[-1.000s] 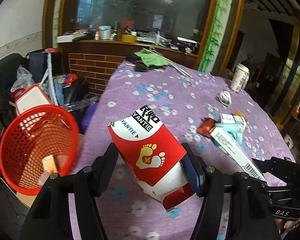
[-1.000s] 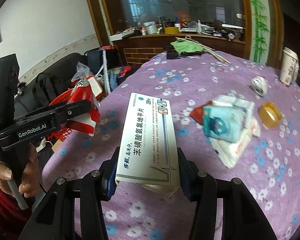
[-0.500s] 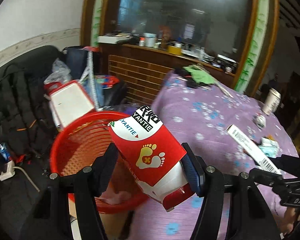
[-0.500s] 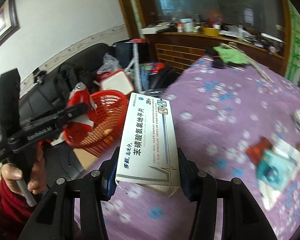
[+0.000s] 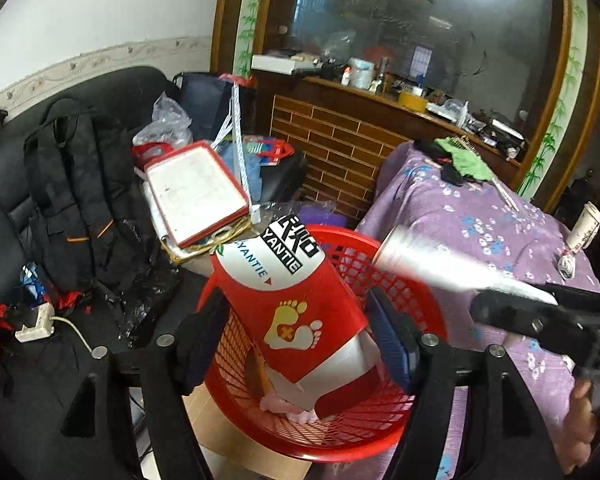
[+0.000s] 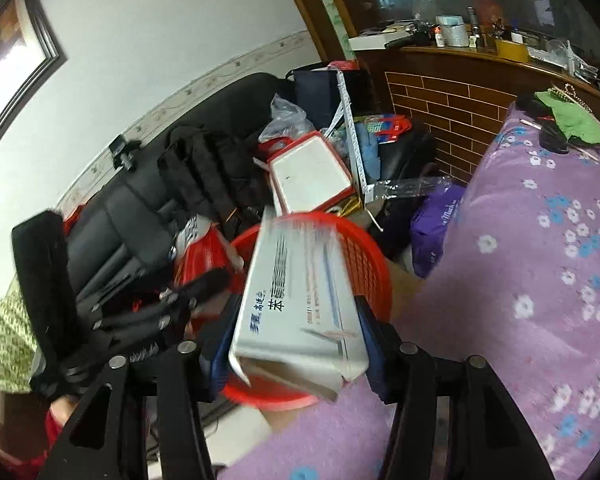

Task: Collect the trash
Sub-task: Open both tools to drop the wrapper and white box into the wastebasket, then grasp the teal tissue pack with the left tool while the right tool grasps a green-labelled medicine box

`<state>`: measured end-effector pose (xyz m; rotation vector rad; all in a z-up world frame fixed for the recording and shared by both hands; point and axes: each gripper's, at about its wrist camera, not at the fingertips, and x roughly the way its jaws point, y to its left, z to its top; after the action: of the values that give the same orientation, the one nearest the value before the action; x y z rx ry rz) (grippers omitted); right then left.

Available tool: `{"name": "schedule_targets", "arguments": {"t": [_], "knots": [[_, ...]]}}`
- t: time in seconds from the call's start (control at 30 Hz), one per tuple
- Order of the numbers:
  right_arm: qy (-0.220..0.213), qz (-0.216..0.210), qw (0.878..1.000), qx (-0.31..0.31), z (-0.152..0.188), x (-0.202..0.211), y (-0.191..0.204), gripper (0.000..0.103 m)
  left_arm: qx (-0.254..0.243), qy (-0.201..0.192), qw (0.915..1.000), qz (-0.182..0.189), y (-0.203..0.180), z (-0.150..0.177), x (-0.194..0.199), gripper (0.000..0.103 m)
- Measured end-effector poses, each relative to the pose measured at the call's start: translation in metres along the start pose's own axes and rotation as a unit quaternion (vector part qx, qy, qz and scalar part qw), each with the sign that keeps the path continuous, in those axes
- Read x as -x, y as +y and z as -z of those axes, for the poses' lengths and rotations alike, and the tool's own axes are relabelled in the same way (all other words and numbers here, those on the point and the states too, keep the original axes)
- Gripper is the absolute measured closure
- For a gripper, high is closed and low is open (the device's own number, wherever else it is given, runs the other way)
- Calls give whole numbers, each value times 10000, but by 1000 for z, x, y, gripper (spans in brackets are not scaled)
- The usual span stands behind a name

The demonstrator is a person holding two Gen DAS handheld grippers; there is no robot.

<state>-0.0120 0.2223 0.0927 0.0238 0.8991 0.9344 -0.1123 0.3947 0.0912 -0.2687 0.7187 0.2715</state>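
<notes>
Left gripper is clenched on a red and white carton, held above the red basket beside the purple table. Right gripper grasps a white medicine box, blurred, over the same basket's rim.

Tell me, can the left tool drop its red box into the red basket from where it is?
Probably yes. The left tool holds the red box right above the red basket, whose open top faces up. Nothing sits between them, though the right tool's white box is close by.
</notes>
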Motion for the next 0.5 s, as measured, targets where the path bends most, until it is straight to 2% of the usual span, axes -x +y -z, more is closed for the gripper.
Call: {"name": "schedule_targets", "arguments": {"t": [0.1, 0.27, 0.5], "knots": [[-12, -29, 9998, -218, 3, -2, -11, 42, 108, 41, 9999, 80, 4, 1, -1, 28], [-110, 216, 9995, -217, 21, 25, -29, 42, -119, -22, 9998, 168, -14, 6, 4, 27], [-301, 550, 9975, -314, 67, 83, -56, 42, -546, 33, 9966, 619, -78, 15, 12, 26]]}}
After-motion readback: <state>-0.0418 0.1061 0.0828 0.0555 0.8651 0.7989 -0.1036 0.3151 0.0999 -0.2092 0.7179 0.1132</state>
